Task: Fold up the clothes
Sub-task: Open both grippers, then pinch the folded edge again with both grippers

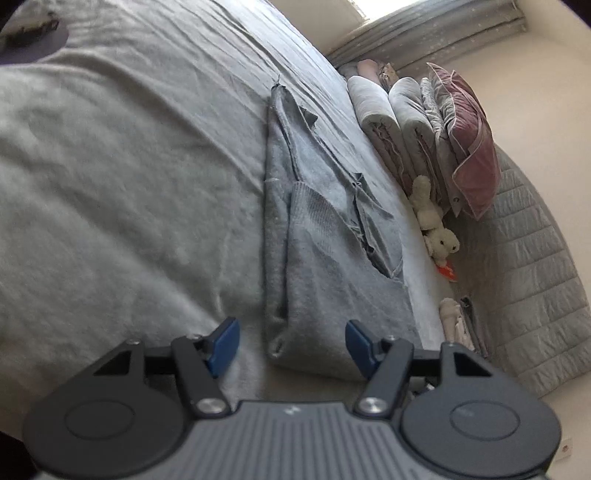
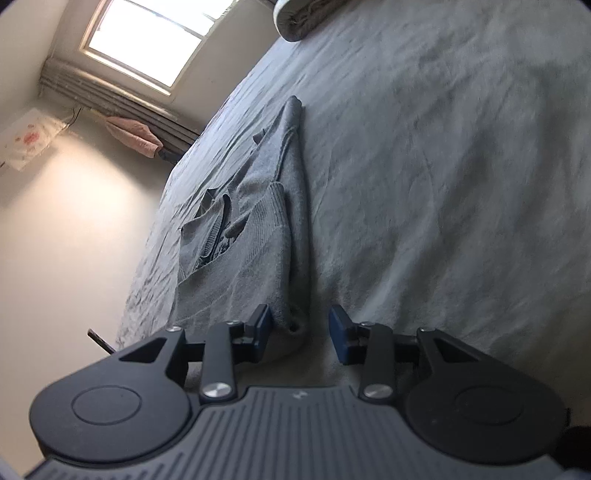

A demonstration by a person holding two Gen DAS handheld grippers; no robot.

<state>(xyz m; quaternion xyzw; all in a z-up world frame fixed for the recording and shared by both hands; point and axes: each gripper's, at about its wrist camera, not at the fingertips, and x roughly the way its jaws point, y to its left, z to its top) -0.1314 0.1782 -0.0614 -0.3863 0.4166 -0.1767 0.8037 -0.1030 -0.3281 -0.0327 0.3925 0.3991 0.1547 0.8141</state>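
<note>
A grey knitted sweater [image 1: 314, 258] lies folded into a long narrow strip on the grey bed sheet [image 1: 110, 184], one ribbed sleeve laid over its middle. My left gripper [image 1: 292, 347] is open just above the strip's near end, which lies between the blue pads [image 1: 225, 347] without touching them. In the right wrist view the same sweater [image 2: 258, 229] runs away from the camera. My right gripper [image 2: 301, 330] is open, narrower than the left, and a near corner of the sweater lies in the gap between its pads [image 2: 338, 332].
Folded blankets and a pink pillow [image 1: 472, 147] are stacked along the bed's far edge, with a plush toy [image 1: 439, 236] beside them and a quilted grey panel [image 1: 535, 277] behind. A window [image 2: 147, 40], a pink towel [image 2: 133, 134] and a rolled blanket [image 2: 303, 18] show.
</note>
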